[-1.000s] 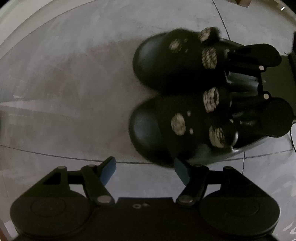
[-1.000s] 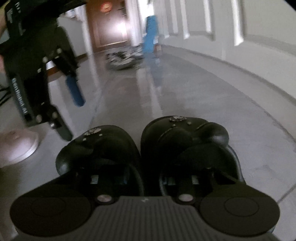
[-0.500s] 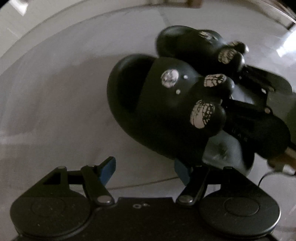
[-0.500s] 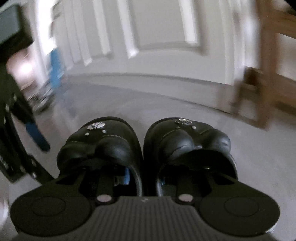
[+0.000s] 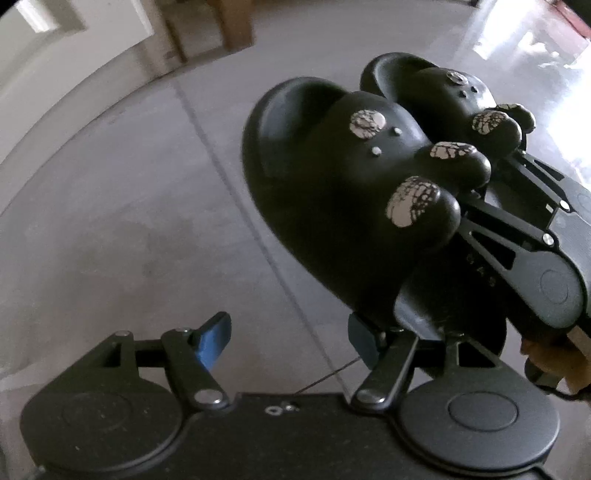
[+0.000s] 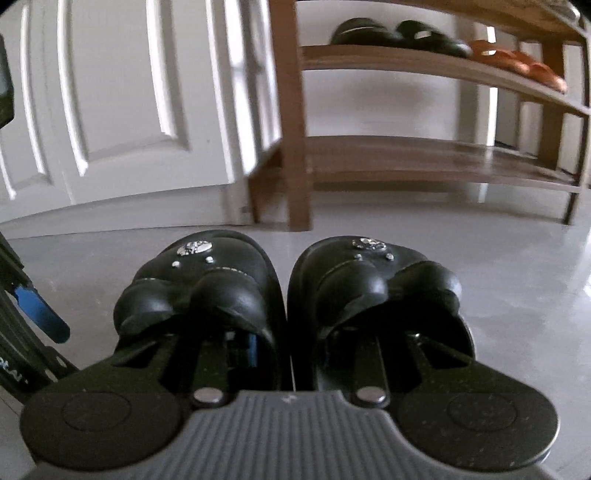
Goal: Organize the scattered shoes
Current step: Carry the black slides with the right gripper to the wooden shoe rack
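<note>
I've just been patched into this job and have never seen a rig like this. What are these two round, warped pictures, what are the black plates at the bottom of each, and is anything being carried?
There is no robot arm: a person holds a hand-held gripper in each hand, each with a fisheye camera looking along its jaws.

One picture is from the left gripper, looking down at the grey floor. Its blue-padded jaws stand open and empty.

The other is from the right gripper. Its jaws reach into a pair of black slippers, one finger in each, pinching them together and carrying them off the floor.

Ahead stands a wooden shoe rack with dark shoes and orange sandals on a shelf. Its lower shelf looks bare.
</note>
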Available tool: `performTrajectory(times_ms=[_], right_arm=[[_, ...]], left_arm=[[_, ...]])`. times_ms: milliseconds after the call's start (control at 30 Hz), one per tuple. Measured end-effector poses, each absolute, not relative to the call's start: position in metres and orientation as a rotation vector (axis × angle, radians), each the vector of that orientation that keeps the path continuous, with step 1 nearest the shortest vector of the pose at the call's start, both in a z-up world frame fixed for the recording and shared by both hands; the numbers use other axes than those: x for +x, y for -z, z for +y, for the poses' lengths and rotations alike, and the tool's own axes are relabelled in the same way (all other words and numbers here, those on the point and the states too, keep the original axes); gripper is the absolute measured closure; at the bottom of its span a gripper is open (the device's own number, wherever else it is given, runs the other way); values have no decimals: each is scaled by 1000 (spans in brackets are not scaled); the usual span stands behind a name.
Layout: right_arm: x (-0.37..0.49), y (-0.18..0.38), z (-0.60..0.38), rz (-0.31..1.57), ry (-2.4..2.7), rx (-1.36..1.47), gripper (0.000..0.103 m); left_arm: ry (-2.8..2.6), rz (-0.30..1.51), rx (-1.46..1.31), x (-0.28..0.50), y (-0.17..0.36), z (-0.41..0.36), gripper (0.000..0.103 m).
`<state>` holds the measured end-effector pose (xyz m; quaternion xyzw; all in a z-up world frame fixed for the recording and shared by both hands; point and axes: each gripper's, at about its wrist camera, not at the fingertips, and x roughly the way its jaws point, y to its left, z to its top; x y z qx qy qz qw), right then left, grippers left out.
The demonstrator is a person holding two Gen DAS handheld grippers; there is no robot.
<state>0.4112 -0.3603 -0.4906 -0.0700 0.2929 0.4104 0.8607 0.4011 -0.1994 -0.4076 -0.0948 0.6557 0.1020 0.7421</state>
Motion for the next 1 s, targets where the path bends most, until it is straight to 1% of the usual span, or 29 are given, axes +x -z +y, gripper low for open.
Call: performTrajectory(times_ms=[200,300,367,433,567,700,733,800,833,933,967,1000], right_arm=[[421,474,-363,607,-745,-120,70],[429,451,-364,632,-667,-117,70],[433,435,-367,645,-647,-112,70],[439,410,-372,667,-622,-102,70],[463,338,-383,691,-584,-112,70],[483,260,-390,668,-560,-153,70],[486,248,-392,664,-556,-154,70],[501,203,-402,676,-538,-120,70],[504,194,-404,680,-535,-114,70],[521,133,-421,699,-518,-112,70],[522,126,-422,702,-517,-113,70],[527,106,-428,715,-511,-113,70]], left_arm=[[-158,1451,-162,406,421,-196,33],[-151,1480,-150,420,410,-194,33],[-138,1478,-108,431,389,-197,33],[-110,1461,-45,445,346,-203,33],[-88,1430,21,462,281,-219,33],[-75,1454,-40,483,206,-232,33],[-74,1461,-53,487,192,-237,33],[-76,1470,-67,494,163,-246,33],[-79,1473,-68,499,139,-250,33],[-74,1479,-52,507,93,-261,33],[-74,1480,-48,509,84,-264,33],[-75,1483,-41,511,68,-268,33]])
